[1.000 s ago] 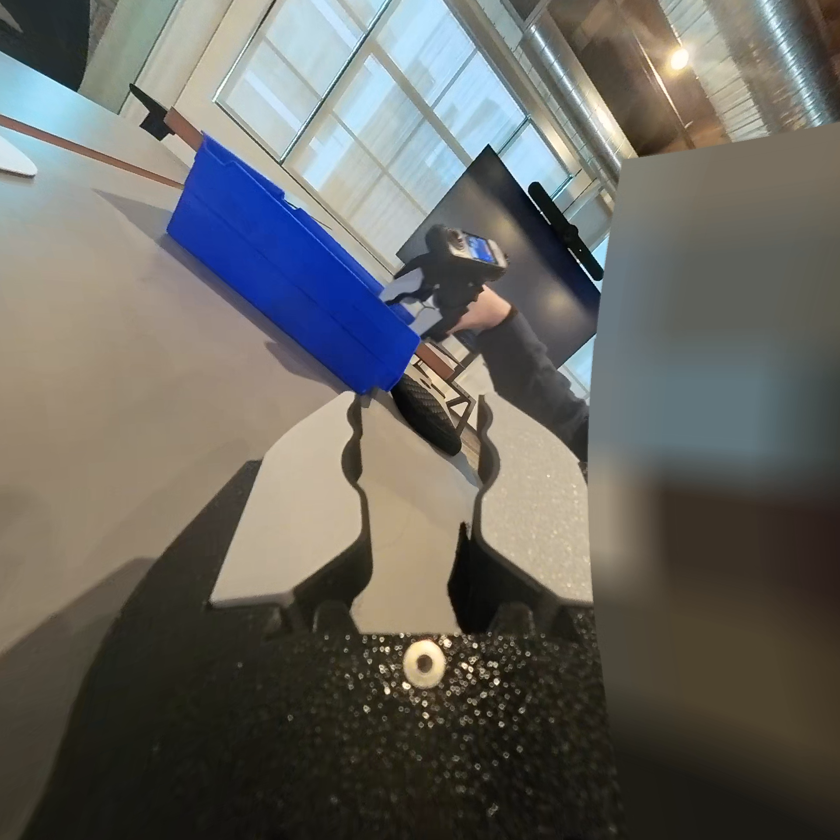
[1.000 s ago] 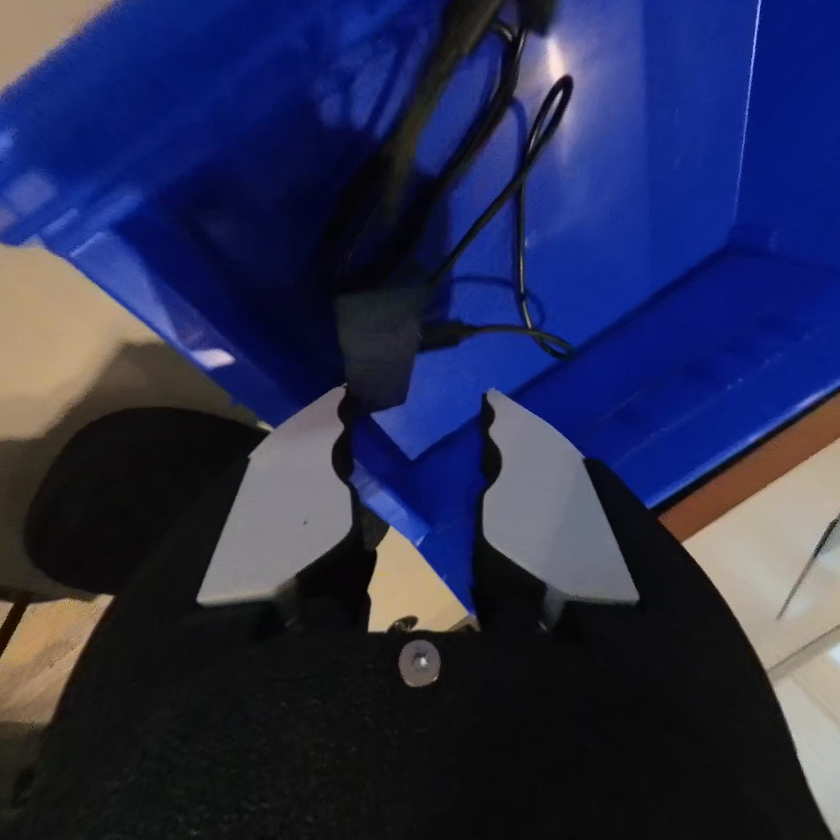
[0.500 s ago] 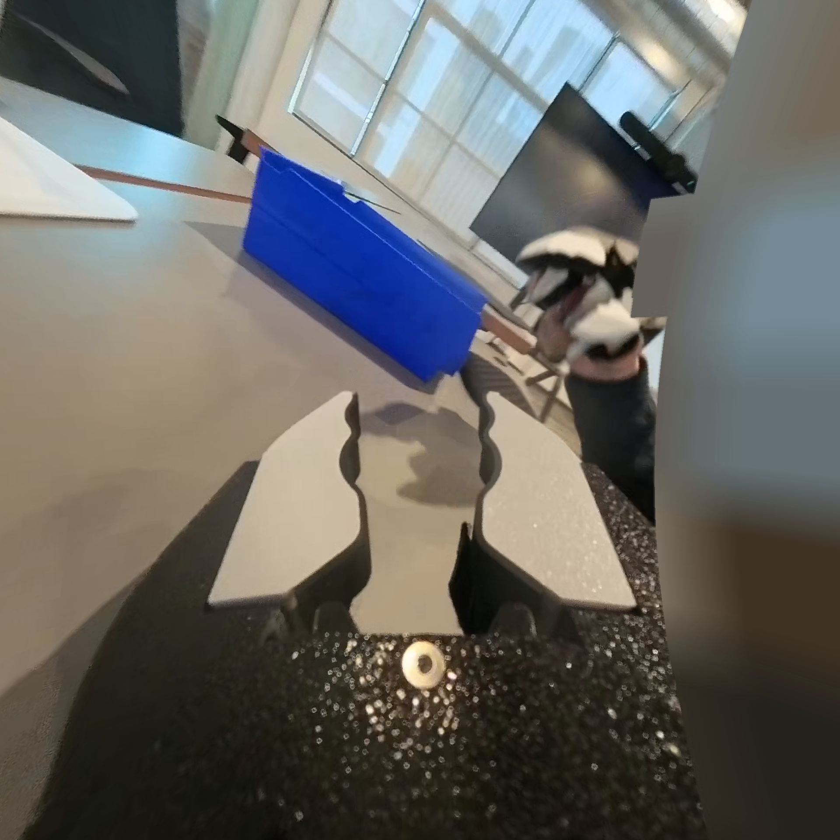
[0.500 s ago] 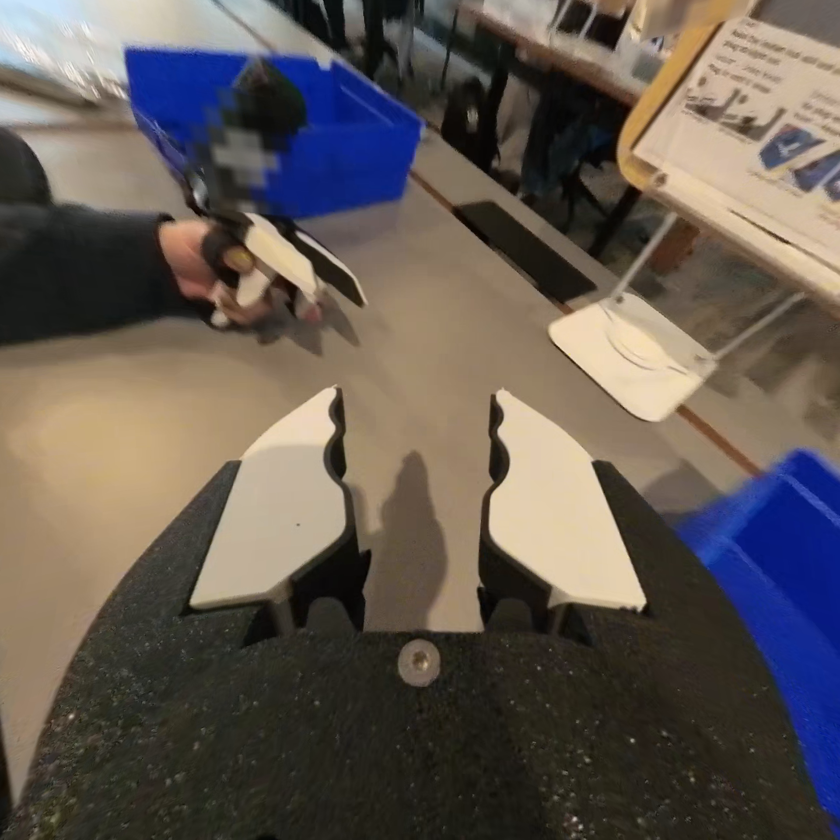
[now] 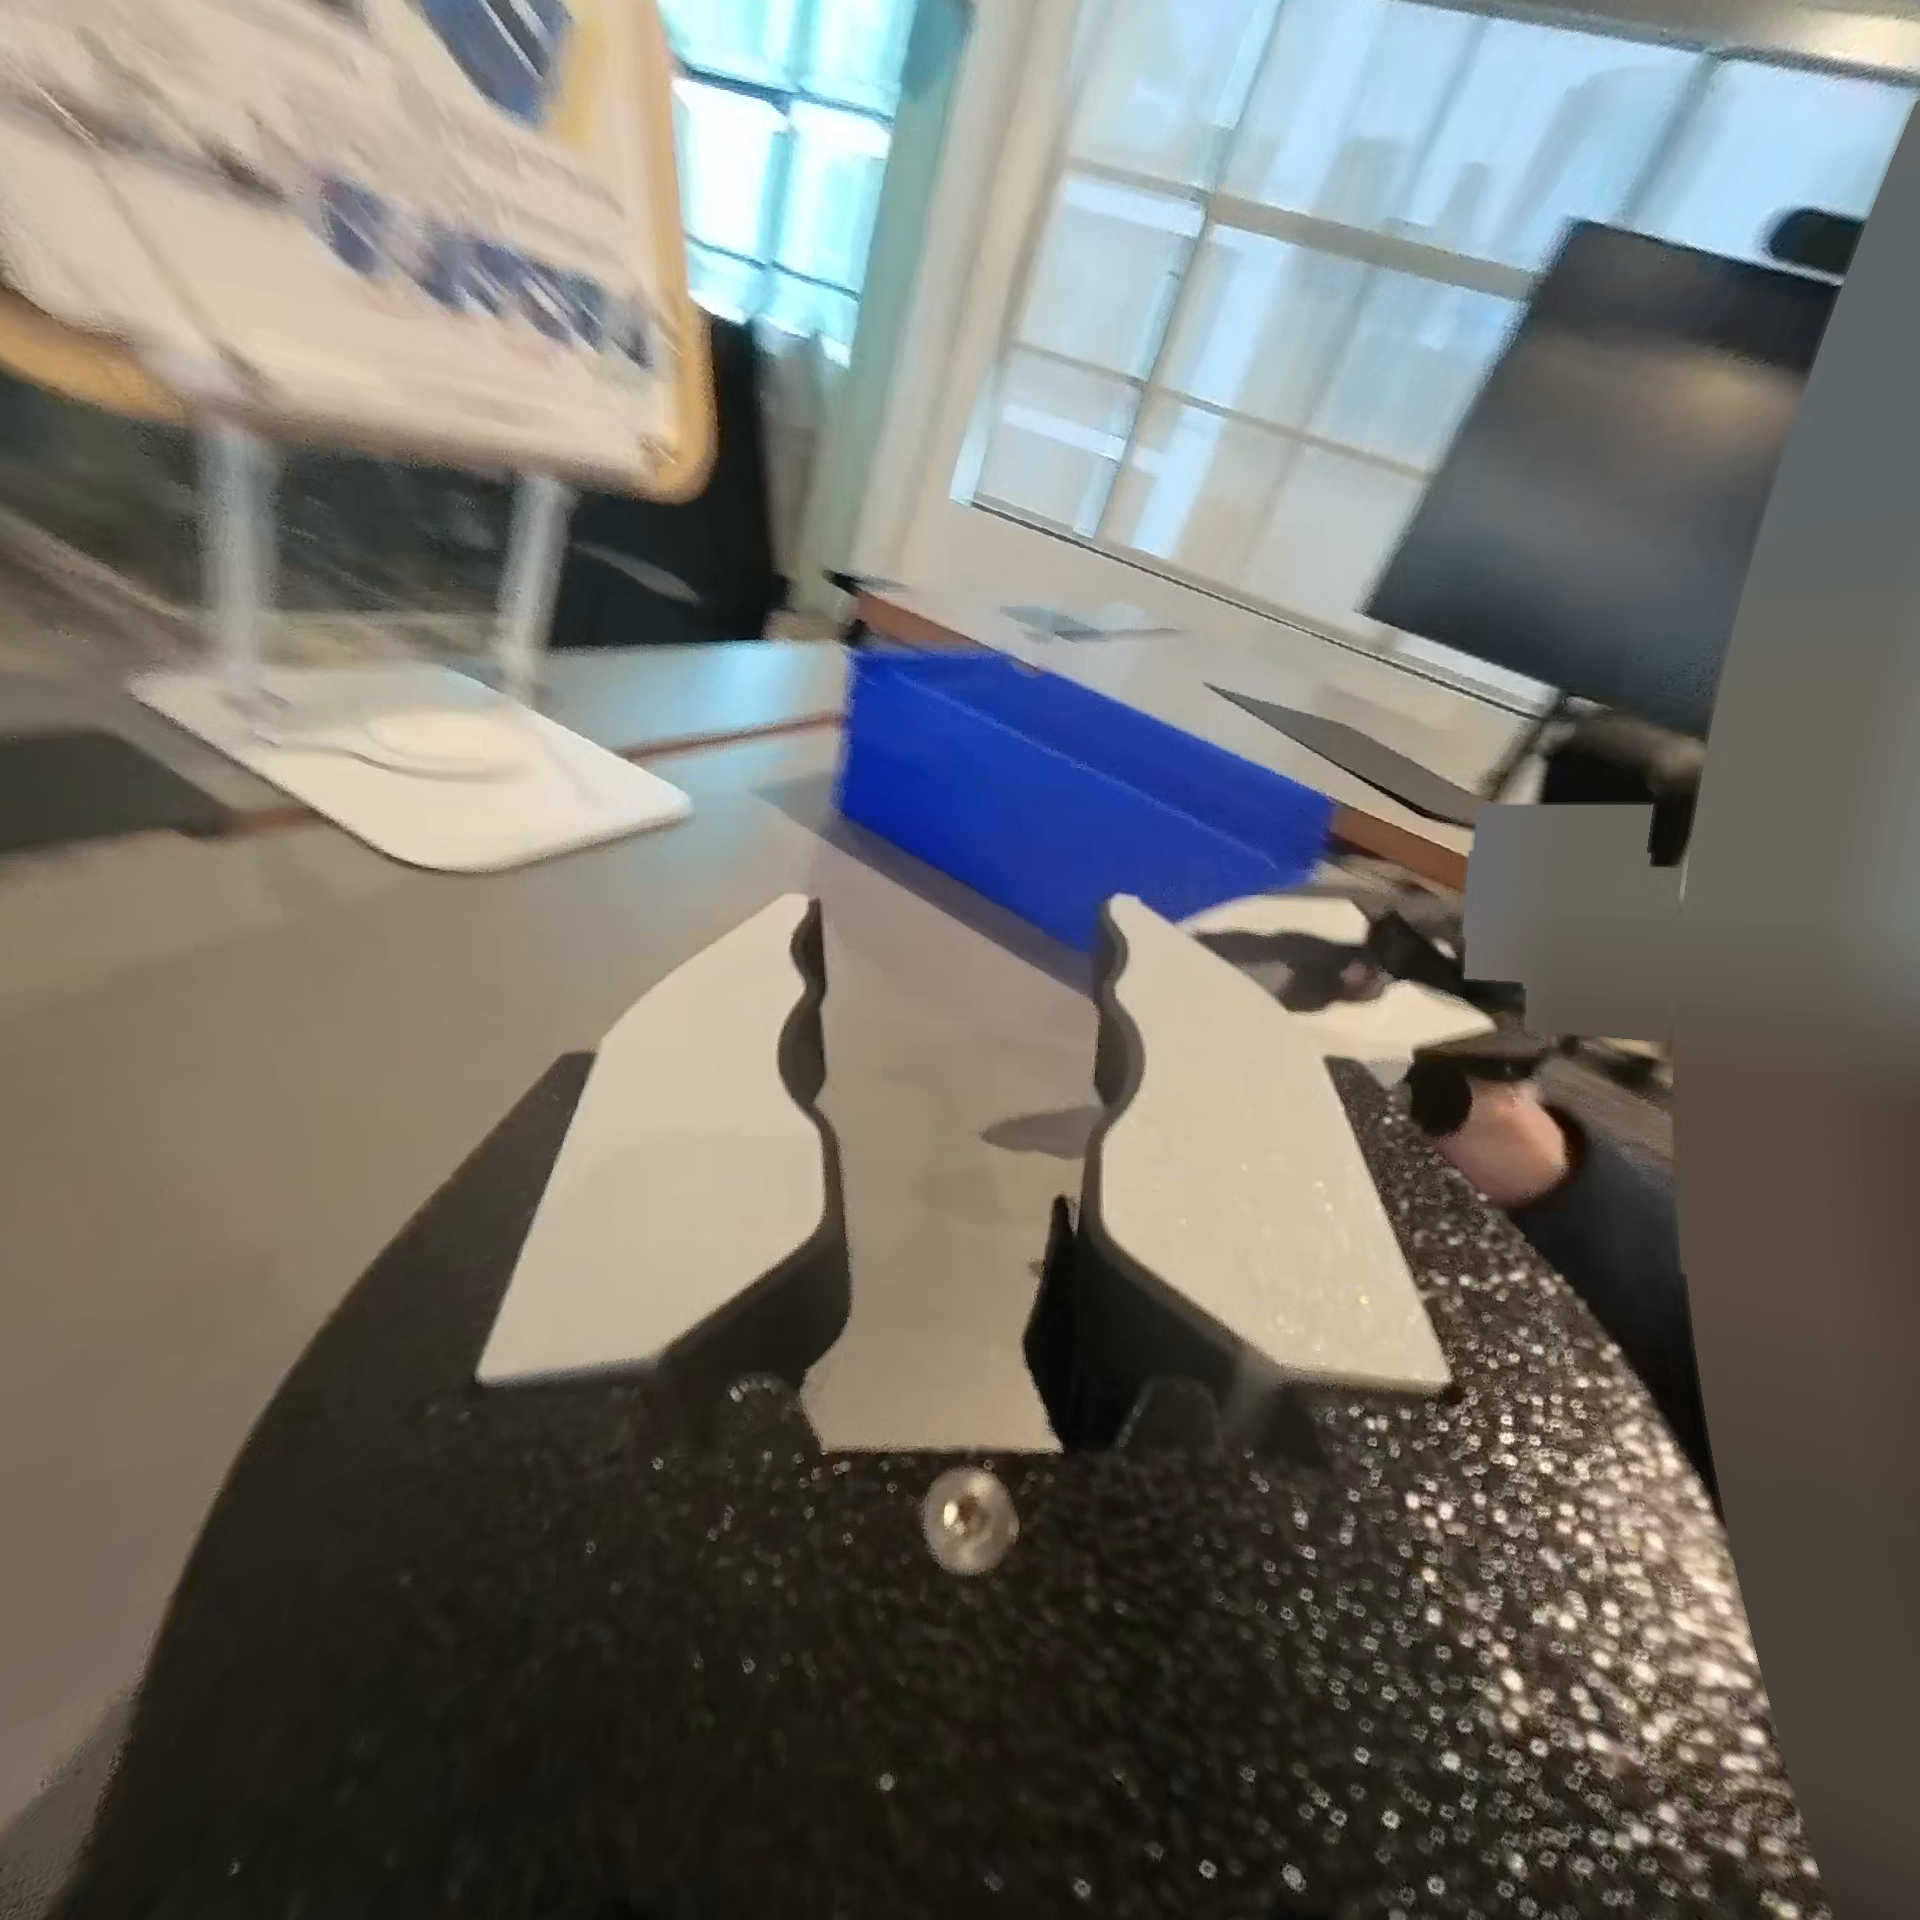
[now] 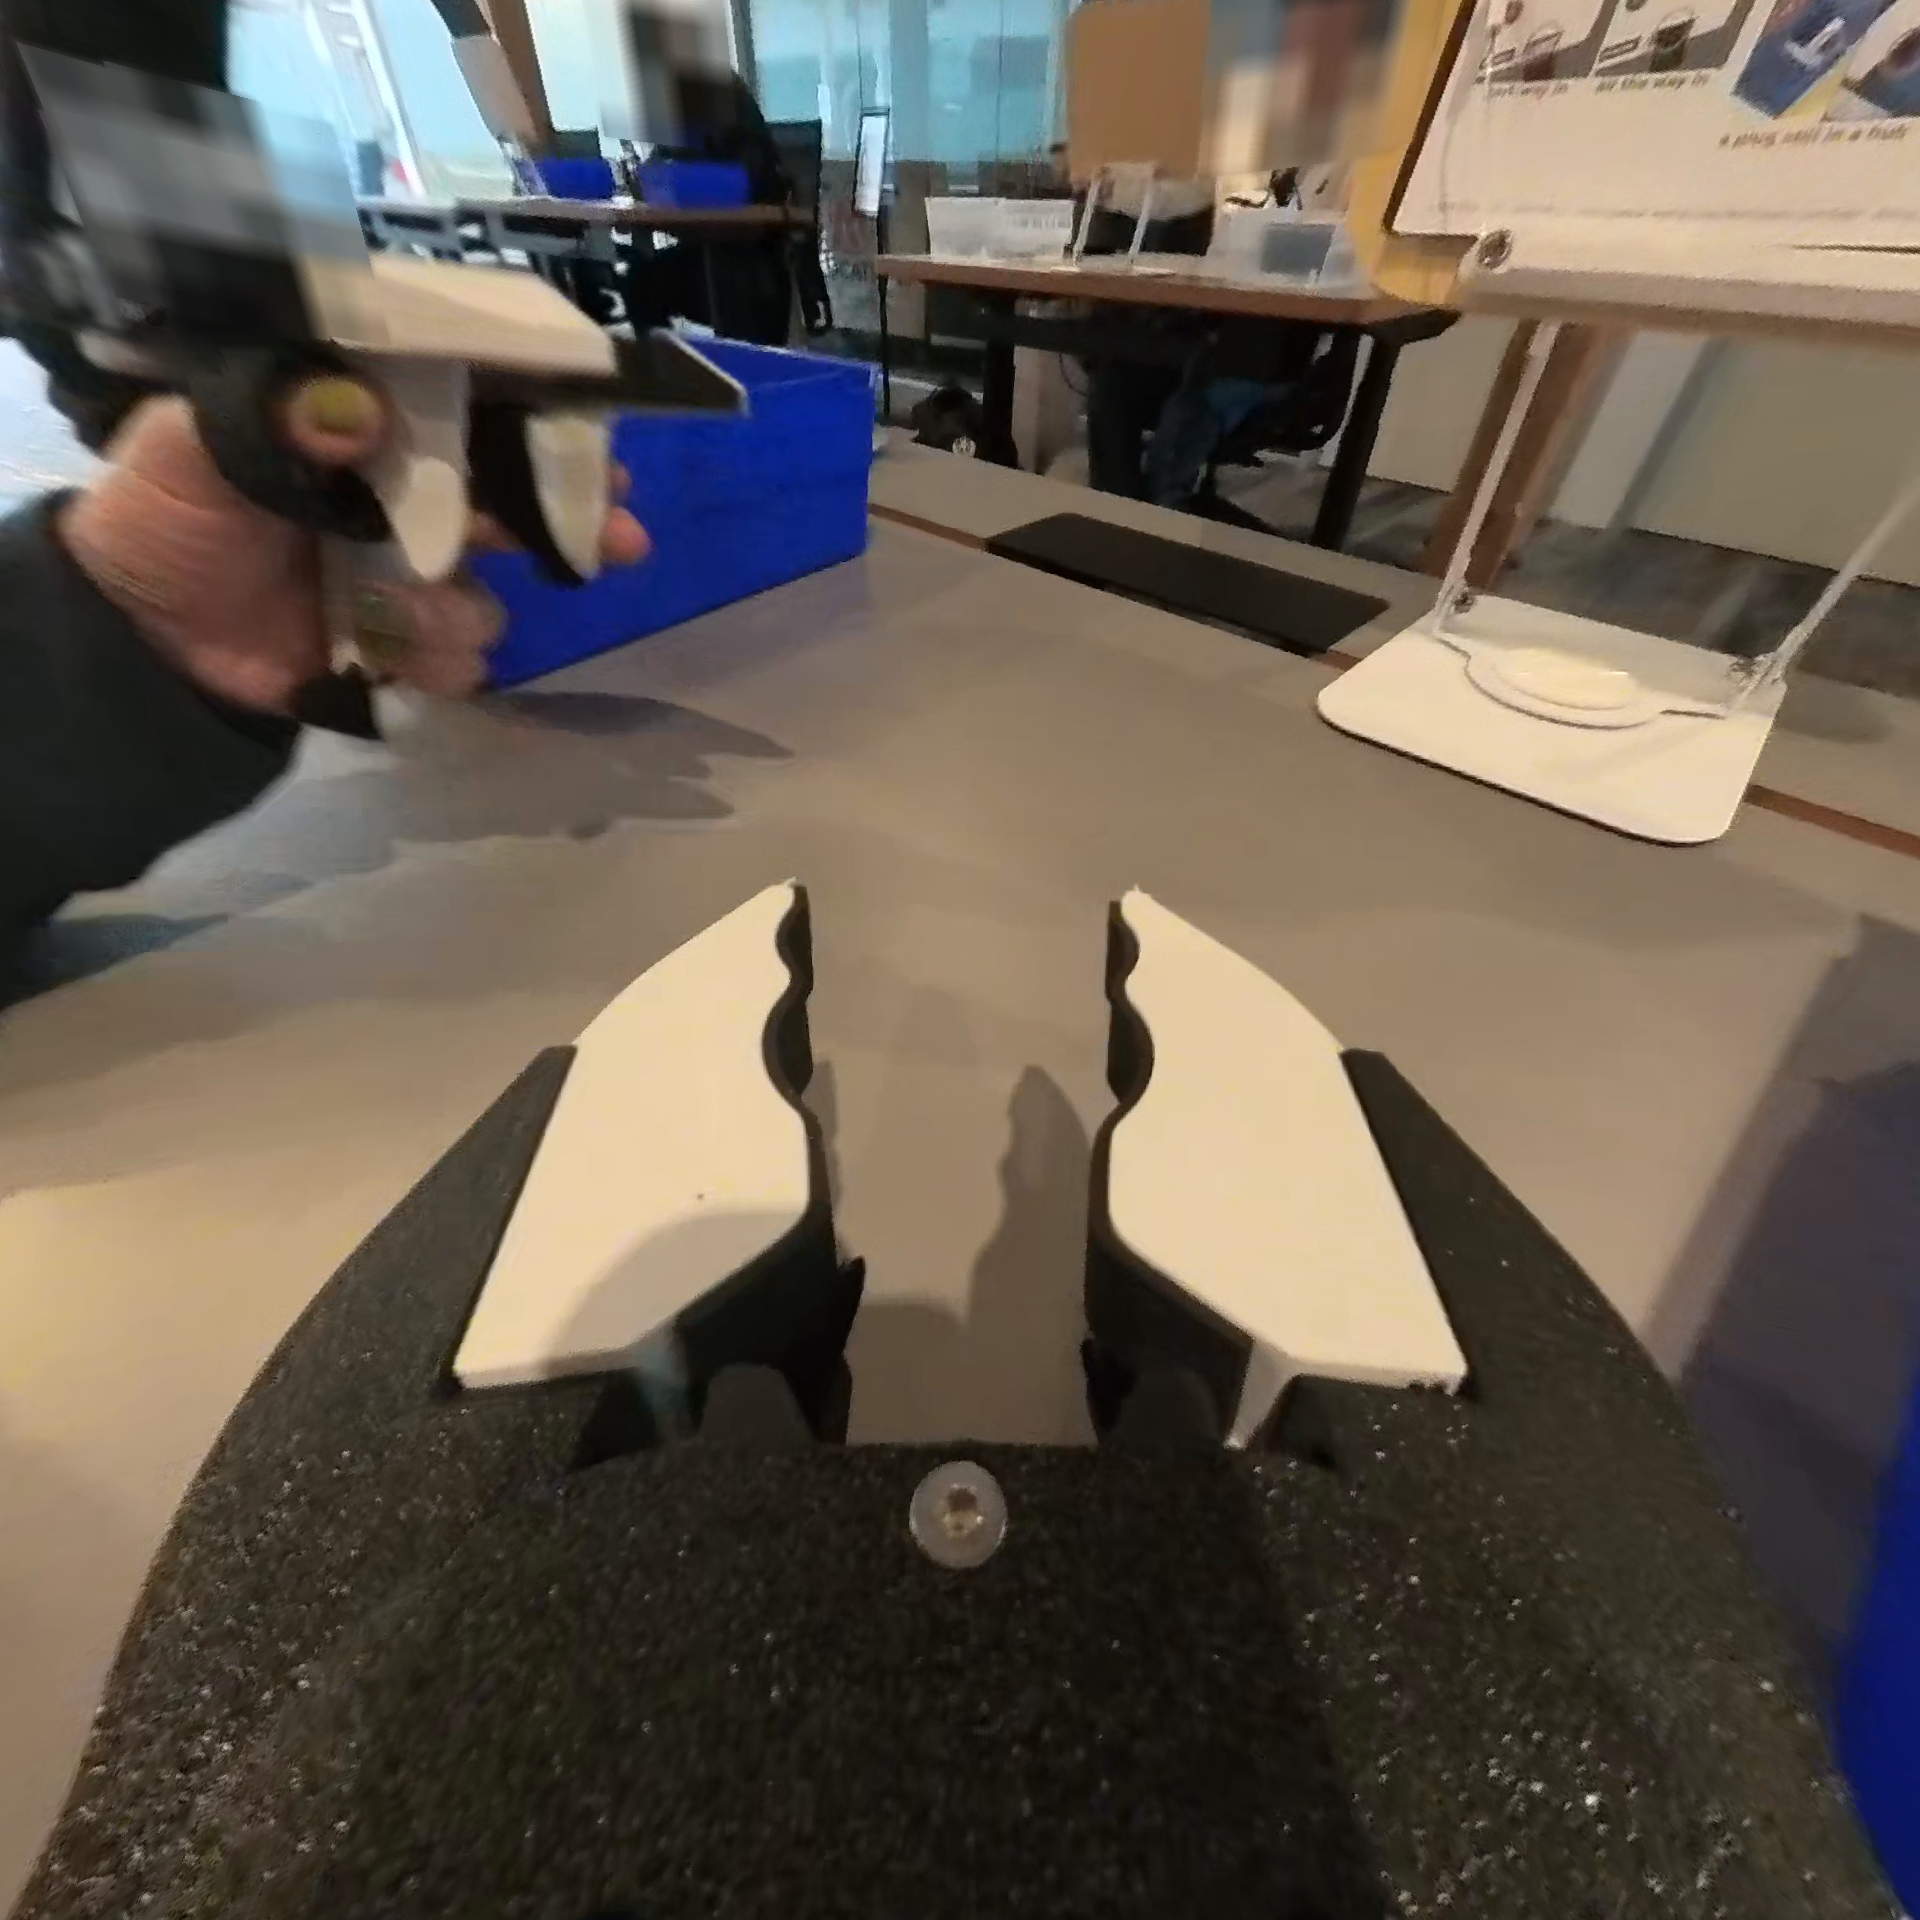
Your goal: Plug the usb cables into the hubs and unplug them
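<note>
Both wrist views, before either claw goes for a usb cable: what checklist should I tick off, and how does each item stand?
1. Left claw open and empty: ok, bare table shows between its fingers.
2. Right claw open and empty: ok.
3. Usb cables and hubs located: not ok, none shows in either view.
4. Blue bin within sight: ok, it stands ahead on the grey table; its inside is hidden.
5. Second blue bin: ok, on the table behind the left claw.
6. Path past the white sign stand: ok, it stands off to the side.
</note>
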`<state>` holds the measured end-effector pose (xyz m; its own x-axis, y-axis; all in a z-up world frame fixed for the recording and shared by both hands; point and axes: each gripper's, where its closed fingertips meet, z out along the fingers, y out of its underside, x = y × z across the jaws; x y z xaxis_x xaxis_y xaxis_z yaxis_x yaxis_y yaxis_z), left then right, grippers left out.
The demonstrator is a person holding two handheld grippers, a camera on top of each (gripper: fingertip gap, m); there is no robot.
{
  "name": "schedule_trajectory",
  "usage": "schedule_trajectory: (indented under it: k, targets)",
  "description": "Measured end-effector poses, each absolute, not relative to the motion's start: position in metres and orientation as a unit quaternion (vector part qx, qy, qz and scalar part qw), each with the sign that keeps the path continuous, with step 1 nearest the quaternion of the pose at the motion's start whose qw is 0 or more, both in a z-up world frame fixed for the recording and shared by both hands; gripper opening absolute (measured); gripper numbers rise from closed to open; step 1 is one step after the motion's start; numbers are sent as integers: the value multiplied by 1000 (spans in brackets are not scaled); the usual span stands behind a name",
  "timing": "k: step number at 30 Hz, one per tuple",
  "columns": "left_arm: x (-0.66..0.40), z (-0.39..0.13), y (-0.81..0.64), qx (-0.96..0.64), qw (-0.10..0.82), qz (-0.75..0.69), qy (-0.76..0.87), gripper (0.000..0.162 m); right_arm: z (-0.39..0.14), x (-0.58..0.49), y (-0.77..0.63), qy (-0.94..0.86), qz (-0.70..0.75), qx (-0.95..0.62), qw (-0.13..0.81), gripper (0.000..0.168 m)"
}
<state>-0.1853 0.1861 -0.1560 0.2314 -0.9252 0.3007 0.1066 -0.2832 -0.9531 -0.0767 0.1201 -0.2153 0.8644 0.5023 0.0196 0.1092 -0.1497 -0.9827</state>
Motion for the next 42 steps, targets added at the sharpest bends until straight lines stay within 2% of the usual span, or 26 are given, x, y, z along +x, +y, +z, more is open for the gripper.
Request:
schedule_trajectory:
  k: [4,7,11,14,16,18,20,24,29,30,42]
  targets:
    - [-245,-121,212,-638,561,-436,295,46,-213,-68,123,-191,148,-731,638,53]
    - [-309,-99,251,-661,616,-320,284,36,-213,-66,127,-183,156,-725,646,52]
    - [-383,-86,327,-687,622,-140,349,31,-216,-65,133,-179,162,-724,646,51]
    - [-407,-112,378,-704,538,-54,460,32,-217,-66,137,-177,173,-723,645,51]
    - [-421,-144,402,-710,445,-2,546,40,-219,-64,139,-172,170,-727,643,51]
    - [-435,-178,412,-700,338,23,629,32,-220,-61,139,-166,168,-726,646,49]
    - [-455,-205,422,-704,244,47,665,25,-219,-59,139,-159,170,-724,650,48]
    - [-483,-239,433,-714,119,68,687,36,-218,-56,141,-149,175,-724,651,47]
    - [-511,-262,438,-684,9,132,718,66,-220,-55,142,-145,175,-727,648,45]
    - [-514,-266,437,-672,-7,141,727,68,-220,-55,143,-144,175,-728,647,45]
    - [-524,-304,440,-563,-81,193,799,55,-221,-55,144,-142,186,-732,640,43]
